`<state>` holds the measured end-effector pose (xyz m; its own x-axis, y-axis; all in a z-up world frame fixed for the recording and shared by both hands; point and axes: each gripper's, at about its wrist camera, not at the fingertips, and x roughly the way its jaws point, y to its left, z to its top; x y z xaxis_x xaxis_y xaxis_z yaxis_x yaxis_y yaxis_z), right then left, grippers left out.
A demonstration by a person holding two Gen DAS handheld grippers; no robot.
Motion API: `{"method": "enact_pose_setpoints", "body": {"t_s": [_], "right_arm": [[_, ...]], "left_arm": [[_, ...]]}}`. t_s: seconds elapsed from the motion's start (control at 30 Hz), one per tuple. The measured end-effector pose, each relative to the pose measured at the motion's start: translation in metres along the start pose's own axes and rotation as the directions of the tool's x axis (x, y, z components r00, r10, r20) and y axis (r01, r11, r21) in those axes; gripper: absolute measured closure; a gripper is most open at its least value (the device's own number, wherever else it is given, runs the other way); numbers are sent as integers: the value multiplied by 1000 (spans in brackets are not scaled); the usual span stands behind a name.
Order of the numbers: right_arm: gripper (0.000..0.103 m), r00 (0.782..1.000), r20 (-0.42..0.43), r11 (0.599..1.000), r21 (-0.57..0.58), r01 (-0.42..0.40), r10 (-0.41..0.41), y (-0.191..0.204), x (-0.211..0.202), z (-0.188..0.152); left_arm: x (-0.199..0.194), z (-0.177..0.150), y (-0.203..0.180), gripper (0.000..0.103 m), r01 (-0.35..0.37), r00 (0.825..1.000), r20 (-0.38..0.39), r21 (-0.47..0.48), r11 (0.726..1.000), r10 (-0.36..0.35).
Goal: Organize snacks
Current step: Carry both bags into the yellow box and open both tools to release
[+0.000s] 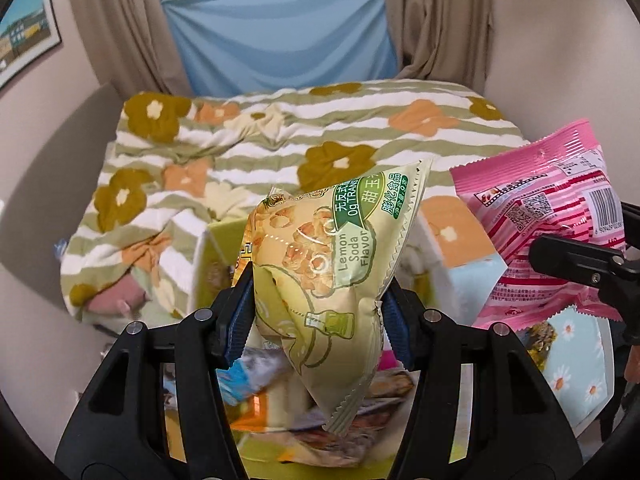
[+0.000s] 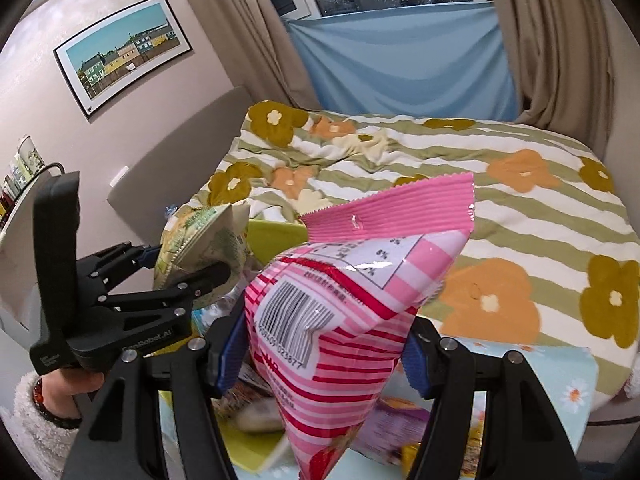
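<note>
Pale green-yellow snack bag [image 1: 320, 264], pink red-striped snack bag [image 2: 344, 320], green-and-white striped bedspread [image 2: 500, 200] with orange and olive flowers

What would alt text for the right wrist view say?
A pink striped snack bag with a barcode is clamped in the right gripper. To its left, the left gripper holds a pale green snack bag above a floral striped bedspread.

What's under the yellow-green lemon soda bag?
Below the lemon soda bag, held up in the left gripper, lies a blurry jumble of other snack packets. The bag hides whatever sits straight beneath it.
</note>
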<state>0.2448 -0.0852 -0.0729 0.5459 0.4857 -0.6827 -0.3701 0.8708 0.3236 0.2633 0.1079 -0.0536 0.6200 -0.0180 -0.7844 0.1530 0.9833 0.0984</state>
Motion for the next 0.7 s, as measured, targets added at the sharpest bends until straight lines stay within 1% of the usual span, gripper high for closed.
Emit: {"method": "enact_pose_setpoints", "body": {"t_s": [0.07, 0.13, 0.17, 0.2, 0.23, 0.27, 0.33, 0.43, 0.7], "right_arm": [[42, 1000, -10, 1000, 9, 5, -5, 8, 15, 3], [42, 1000, -18, 1000, 19, 14, -14, 11, 27, 5], [42, 1000, -22, 1000, 25, 19, -18, 12, 31, 5], [42, 999, -28, 999, 33, 24, -24, 13, 36, 5], [42, 999, -34, 999, 42, 32, -31, 13, 41, 5], [42, 999, -39, 998, 48, 40, -38, 14, 45, 4], [42, 997, -50, 997, 52, 55, -52, 14, 51, 4], [42, 995, -63, 995, 61, 80, -76, 13, 57, 4], [42, 992, -77, 993, 57, 101, -96, 27, 62, 9]], "left_arm": [[12, 2, 15, 47, 17, 1000, -22, -5, 1000, -17], [27, 4, 25, 42, 28, 999, -47, -10, 1000, -28], [32, 4, 29, 24, 27, 998, -59, -14, 1000, -28], [35, 2, 32, 1, 21, 998, -63, -18, 1000, -22], [35, 1, 36, 0, 21, 998, -51, -23, 1000, -22], [32, -2, 39, 0, 40, 999, -31, -24, 999, -41], [31, -6, 44, 0, 56, 998, -32, -24, 998, -56], [28, -13, 50, 0, 52, 998, -31, -26, 998, -53], [17, -31, 70, 0, 46, 998, -36, -78, 996, -49]]}}
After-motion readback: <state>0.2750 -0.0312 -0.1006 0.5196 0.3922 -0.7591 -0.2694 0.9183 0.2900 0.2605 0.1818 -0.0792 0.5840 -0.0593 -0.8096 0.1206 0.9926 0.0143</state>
